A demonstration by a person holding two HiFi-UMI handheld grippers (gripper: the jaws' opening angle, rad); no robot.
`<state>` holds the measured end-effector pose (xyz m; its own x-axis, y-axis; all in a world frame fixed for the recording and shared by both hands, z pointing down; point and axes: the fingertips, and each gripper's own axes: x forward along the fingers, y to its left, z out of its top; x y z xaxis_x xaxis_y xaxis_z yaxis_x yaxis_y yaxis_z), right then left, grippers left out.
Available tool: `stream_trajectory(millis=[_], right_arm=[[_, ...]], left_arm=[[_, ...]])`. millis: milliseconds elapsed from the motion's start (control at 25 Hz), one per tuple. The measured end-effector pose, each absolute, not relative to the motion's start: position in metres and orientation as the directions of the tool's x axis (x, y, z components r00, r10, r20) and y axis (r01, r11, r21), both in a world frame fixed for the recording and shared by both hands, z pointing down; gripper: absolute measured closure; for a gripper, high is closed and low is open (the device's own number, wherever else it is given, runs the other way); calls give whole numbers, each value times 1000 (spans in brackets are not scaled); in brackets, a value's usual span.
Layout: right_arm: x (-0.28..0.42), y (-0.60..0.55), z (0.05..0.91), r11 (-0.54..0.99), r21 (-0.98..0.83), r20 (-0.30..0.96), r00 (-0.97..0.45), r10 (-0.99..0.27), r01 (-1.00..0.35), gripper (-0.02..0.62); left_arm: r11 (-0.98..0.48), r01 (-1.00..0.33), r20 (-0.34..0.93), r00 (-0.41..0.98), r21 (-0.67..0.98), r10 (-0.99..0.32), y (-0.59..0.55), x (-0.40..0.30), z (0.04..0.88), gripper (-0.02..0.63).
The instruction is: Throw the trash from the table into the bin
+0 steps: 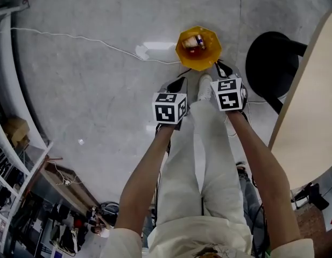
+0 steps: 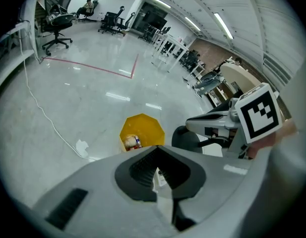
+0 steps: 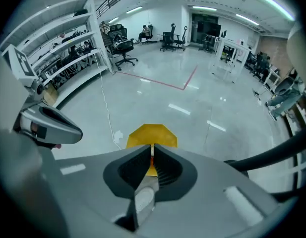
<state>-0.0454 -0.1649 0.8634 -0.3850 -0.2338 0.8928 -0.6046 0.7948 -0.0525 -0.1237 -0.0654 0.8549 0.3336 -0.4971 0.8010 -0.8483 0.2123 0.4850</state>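
Observation:
The yellow bin (image 1: 198,48) stands on the grey floor ahead of the person's feet, with a can and other trash (image 1: 193,42) inside it. Both grippers hang above its near rim and point down at it. My left gripper (image 1: 177,85) is shut, and I see nothing pinched at its tips. In the left gripper view the bin (image 2: 141,131) shows just past the left gripper (image 2: 155,150). My right gripper (image 1: 223,69) is shut too and holds nothing. Only a thin slit remains at the right gripper (image 3: 153,147), and the bin (image 3: 152,134) shows through it.
A black round stool (image 1: 273,62) stands right of the bin. A pale table edge (image 1: 311,117) runs along the right side. A white cable (image 1: 74,36) crosses the floor to the bin's left. Shelves (image 1: 9,160) line the left. The person's white shoe (image 1: 205,87) is near the bin.

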Motion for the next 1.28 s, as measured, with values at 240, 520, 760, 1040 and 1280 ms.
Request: stream_trajectory(millis=[240,520,760,1040,1280], right_arm=[[-40,-157,806,780,-68,871,-419,-257,-621,591],[-51,-131,697,811,-130,801,-543,-253,-570,591],[-56,-101,593,790,-240,710,-657,-255,-565,591],[-34,-67,470,801,-224,599,-727,-336,-555,591],[1,-41,390,789,-158,509,-734,-451,-594,591]], left_arm=[[189,-851,781,334,491,-528,-54,-119,799,603],[146,-843,761,375,517,-529,-24,-93,728,603],[122,-819,716,405,561,-569,5,-81,662,603],[18,-819,641,436,574,-632,28,-48,564,603],[-88,-810,534,459,579,-710,29,-36,473,603]])
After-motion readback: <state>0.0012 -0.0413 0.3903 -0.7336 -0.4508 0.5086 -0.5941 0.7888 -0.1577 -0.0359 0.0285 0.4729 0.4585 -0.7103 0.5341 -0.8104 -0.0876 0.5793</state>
